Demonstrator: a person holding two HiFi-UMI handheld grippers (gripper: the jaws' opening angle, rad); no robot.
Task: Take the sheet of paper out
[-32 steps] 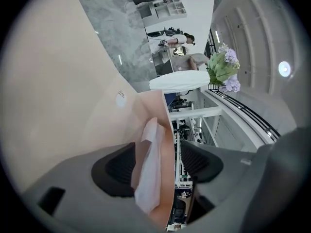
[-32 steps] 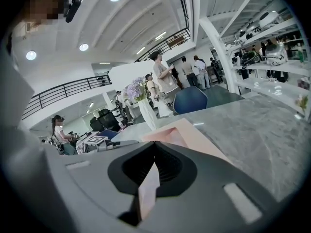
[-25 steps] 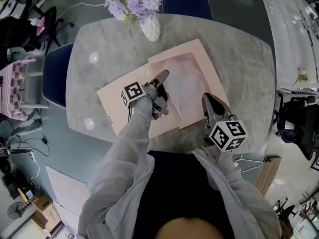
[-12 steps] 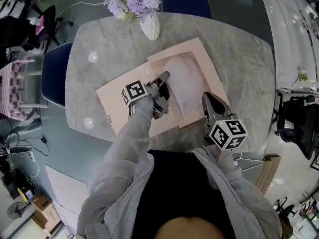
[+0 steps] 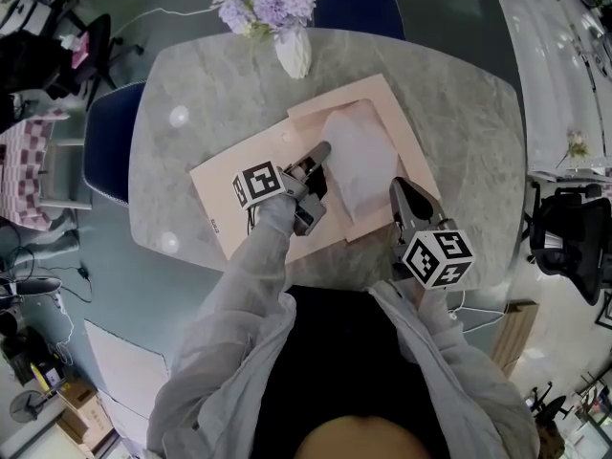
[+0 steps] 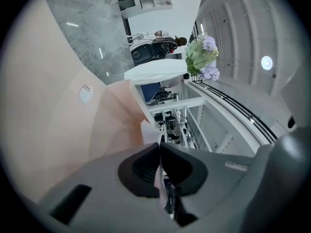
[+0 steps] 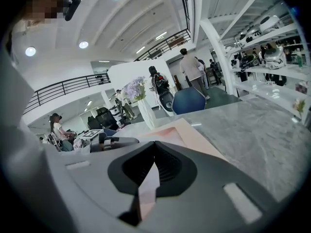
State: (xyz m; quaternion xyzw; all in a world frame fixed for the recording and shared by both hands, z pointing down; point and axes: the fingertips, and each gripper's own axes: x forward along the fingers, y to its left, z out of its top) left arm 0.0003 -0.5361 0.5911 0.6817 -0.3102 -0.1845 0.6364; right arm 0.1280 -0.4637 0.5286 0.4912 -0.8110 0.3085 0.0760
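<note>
A peach envelope (image 5: 251, 191) lies open on the marble table (image 5: 459, 103), its flap (image 5: 387, 103) folded back at the far right. A white sheet of paper (image 5: 361, 165) bulges up out of its pocket. My left gripper (image 5: 321, 151) is shut on the sheet's left edge and holds it lifted; the left gripper view shows the thin sheet (image 6: 151, 131) pinched between the closed jaws of that gripper (image 6: 160, 152). At the near right corner of the envelope, my right gripper (image 5: 400, 189) is also shut; in the right gripper view a peach edge (image 7: 148, 183) sits between the jaws of that gripper (image 7: 154, 152).
A white vase of purple flowers (image 5: 290, 46) stands at the table's far edge, just beyond the envelope. A blue chair (image 5: 105, 151) is at the left side. People and office chairs (image 7: 192, 76) are in the room beyond the table.
The left gripper's jaws have shut on the sheet's edge and risen a little. The sheet, flat in the envelope before, now curls up and has drawn rightward. The right gripper has stayed put.
</note>
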